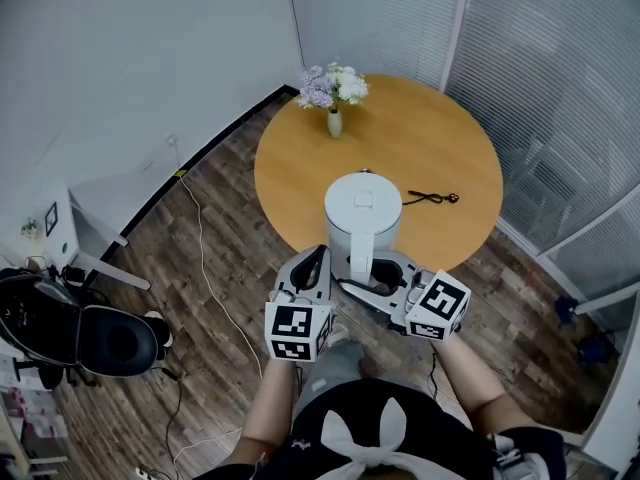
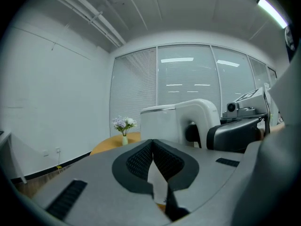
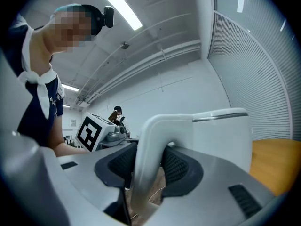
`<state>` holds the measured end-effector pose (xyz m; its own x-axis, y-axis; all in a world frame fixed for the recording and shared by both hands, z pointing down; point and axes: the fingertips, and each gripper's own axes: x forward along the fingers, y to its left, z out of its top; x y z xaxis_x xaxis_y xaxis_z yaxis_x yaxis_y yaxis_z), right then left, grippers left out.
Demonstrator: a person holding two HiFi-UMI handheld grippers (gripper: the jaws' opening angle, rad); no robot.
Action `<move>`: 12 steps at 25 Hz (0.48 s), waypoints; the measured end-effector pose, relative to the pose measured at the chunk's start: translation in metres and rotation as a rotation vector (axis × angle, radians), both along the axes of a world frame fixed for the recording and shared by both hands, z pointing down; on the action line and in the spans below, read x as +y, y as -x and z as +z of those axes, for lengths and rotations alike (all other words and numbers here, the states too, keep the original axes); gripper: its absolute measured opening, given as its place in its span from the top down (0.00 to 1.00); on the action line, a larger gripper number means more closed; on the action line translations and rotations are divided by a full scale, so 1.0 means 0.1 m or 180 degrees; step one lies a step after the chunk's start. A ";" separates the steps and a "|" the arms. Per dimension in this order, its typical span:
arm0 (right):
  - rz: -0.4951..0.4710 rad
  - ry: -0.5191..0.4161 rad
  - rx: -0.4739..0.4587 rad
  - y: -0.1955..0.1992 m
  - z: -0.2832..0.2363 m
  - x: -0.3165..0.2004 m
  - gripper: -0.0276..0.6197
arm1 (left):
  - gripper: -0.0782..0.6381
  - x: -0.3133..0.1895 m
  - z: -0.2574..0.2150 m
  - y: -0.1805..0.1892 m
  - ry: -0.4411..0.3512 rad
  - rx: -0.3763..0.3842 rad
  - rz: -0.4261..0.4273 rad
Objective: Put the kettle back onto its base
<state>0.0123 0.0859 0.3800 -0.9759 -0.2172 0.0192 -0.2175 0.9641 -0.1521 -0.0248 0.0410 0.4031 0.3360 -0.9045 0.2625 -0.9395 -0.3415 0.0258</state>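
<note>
A white electric kettle (image 1: 362, 213) hangs upright over the near edge of a round wooden table (image 1: 290, 173). My right gripper (image 1: 378, 274) is shut on its curved white handle (image 3: 149, 159), with a pad pressed on each side. The kettle's body (image 3: 225, 135) fills the space just past the jaws. My left gripper (image 1: 312, 264) sits close beside the kettle's left side with its pads (image 2: 141, 161) meeting at the tips and nothing held. From the left gripper view the kettle (image 2: 164, 121) stands just ahead to the right. Its base shows in no view.
A small vase of flowers (image 1: 334, 93) stands at the table's far edge, and a black cord (image 1: 430, 198) lies on its right part. Glass walls with blinds run along the right. An office chair (image 1: 110, 340) and a floor cable (image 1: 200, 258) lie to the left.
</note>
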 end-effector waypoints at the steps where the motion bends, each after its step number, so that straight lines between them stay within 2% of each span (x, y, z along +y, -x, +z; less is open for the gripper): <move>1: 0.0026 -0.0027 0.0006 0.03 -0.02 -0.09 0.69 | 0.85 -0.08 -0.01 0.02 -0.0015 0.0004 0.0025; 12: 0.0368 -0.0240 0.0045 0.25 -0.26 -0.90 0.69 | 0.85 -0.73 -0.01 0.39 -0.0028 0.0097 0.0220</move>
